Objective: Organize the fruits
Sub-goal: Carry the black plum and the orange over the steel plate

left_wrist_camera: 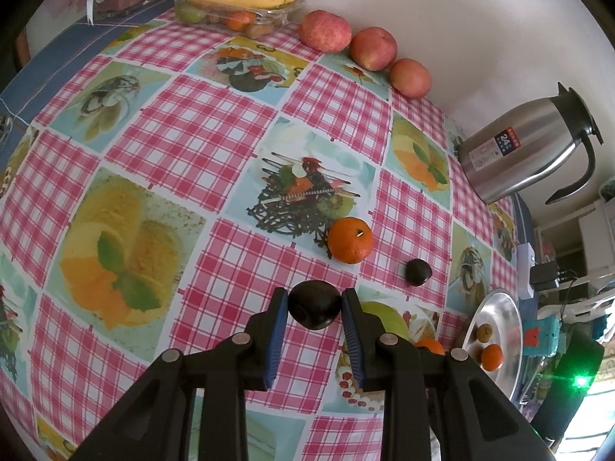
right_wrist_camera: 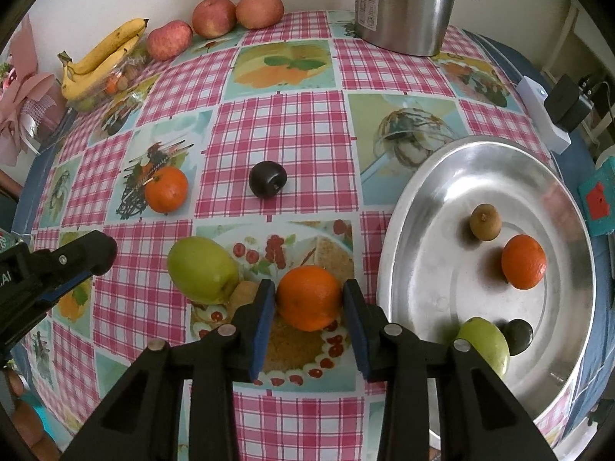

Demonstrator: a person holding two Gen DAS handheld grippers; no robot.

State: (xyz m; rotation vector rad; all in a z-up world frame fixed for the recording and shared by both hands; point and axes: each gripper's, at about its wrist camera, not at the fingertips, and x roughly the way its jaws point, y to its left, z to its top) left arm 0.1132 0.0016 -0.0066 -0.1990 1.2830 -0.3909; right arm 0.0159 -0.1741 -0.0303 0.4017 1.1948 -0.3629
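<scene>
A dark plum (left_wrist_camera: 315, 304) is pinched between the pads of the left gripper (left_wrist_camera: 314, 307), jaws nearly shut on it. The right gripper (right_wrist_camera: 309, 299) straddles an orange (right_wrist_camera: 308, 297) resting on the tablecloth (right_wrist_camera: 284, 134); jaws are closing, pads approx. touching both sides, full grip not confirmed. The metal tray (right_wrist_camera: 453, 165) sits to the right, already holding several fruits.

Risks: orange may be squeezed out fwd if pads meet it off-centre, w/ the green apple (right_wrist_camera: 202, 269) and a small brown fruit (right_wrist_camera: 244, 295) just left likely nudged. Plum is smooth and round, so slip is possible during carry. Fruit dropped into the tray may roll into others.
</scene>
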